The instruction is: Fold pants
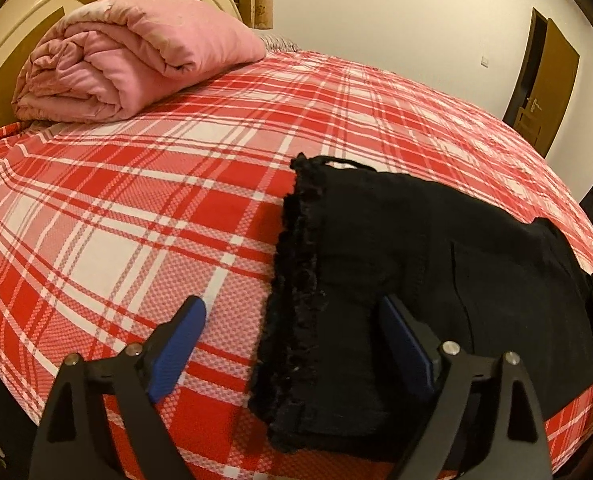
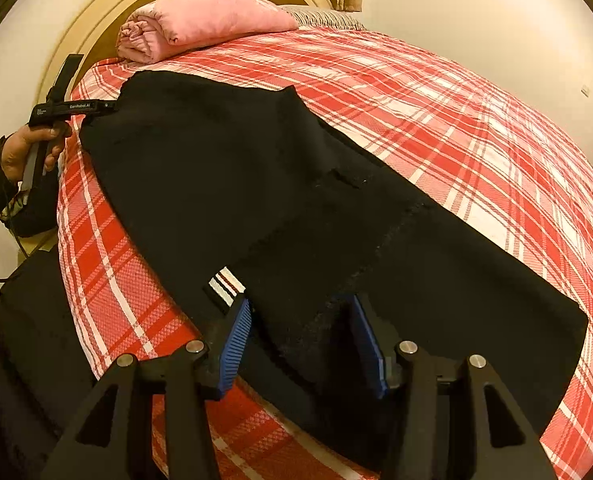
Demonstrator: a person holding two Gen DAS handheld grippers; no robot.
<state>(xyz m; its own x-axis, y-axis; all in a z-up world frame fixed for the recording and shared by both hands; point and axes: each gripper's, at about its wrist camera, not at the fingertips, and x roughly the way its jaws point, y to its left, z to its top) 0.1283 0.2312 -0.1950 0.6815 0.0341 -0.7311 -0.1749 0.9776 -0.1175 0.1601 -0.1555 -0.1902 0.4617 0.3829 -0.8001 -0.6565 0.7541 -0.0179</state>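
Along the bed's near edge, black pants, left tongs spread, right tongs spread

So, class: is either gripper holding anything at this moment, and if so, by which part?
Nothing is held. The left gripper and right gripper both have open jaws astride edges of the black pants, not closed on them.

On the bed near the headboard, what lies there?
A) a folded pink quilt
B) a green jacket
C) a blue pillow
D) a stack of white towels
A: a folded pink quilt rests on the red plaid sheet by the headboard, apart from the black pants.
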